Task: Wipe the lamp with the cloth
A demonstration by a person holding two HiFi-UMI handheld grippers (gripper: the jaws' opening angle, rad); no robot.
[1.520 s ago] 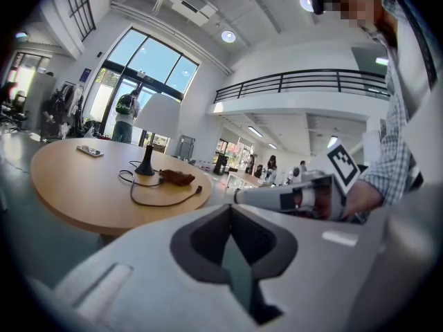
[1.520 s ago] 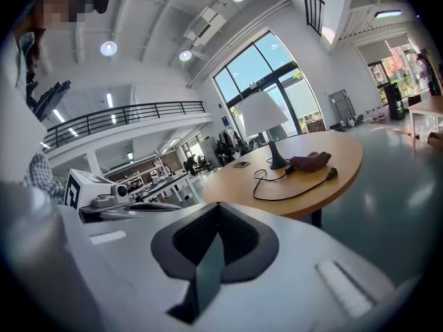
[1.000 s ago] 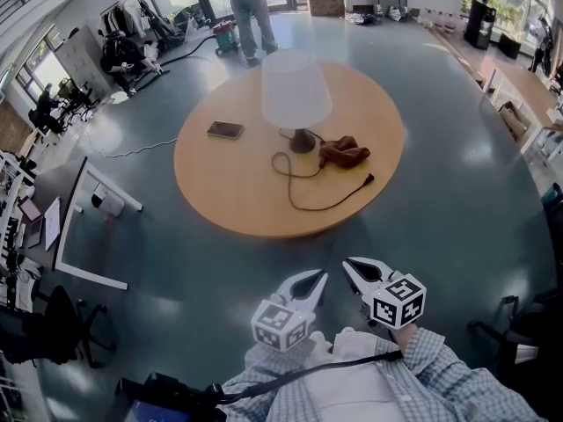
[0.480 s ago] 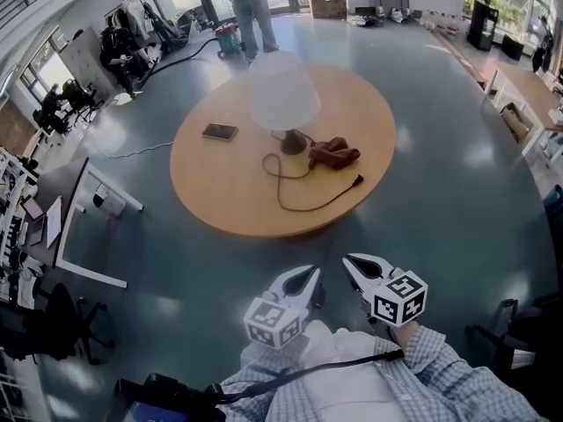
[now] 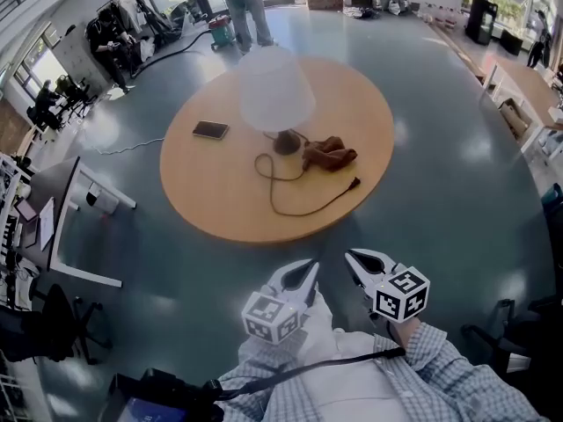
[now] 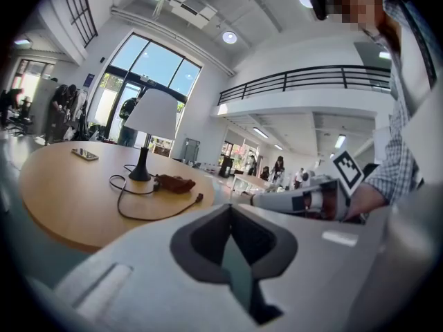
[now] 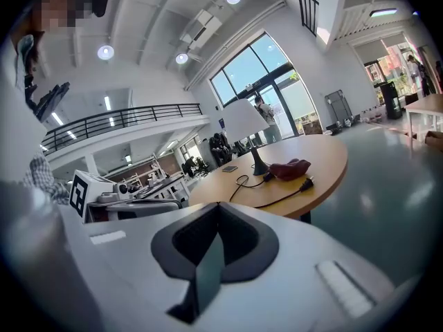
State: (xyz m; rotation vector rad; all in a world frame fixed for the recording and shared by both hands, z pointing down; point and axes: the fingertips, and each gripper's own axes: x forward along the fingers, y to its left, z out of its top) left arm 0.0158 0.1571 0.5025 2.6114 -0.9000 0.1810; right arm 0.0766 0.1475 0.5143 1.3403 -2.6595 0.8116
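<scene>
Glossy grey-green floor [image 5: 440,192] spreads round a circular wooden counter [image 5: 211,200] in a big open hall. On the counter stands the lamp [image 5: 274,95], a white shade over a dark base, with its cord [image 5: 295,207] looping loose toward us. The brown cloth [image 5: 331,154] lies crumpled just beside the lamp's base, to its right in the head view. A phone [image 5: 211,130] rests apart on the lamp's other side. We hold the left gripper [image 5: 308,269] and the right gripper [image 5: 354,260] side by side close to our body, well short of the counter. Both sets of jaws are closed with nothing between them. We judge the task not yet begun. The cloth lies untouched, and we have yet to reach the counter, pick the cloth up and rub it over the shade and base.
</scene>
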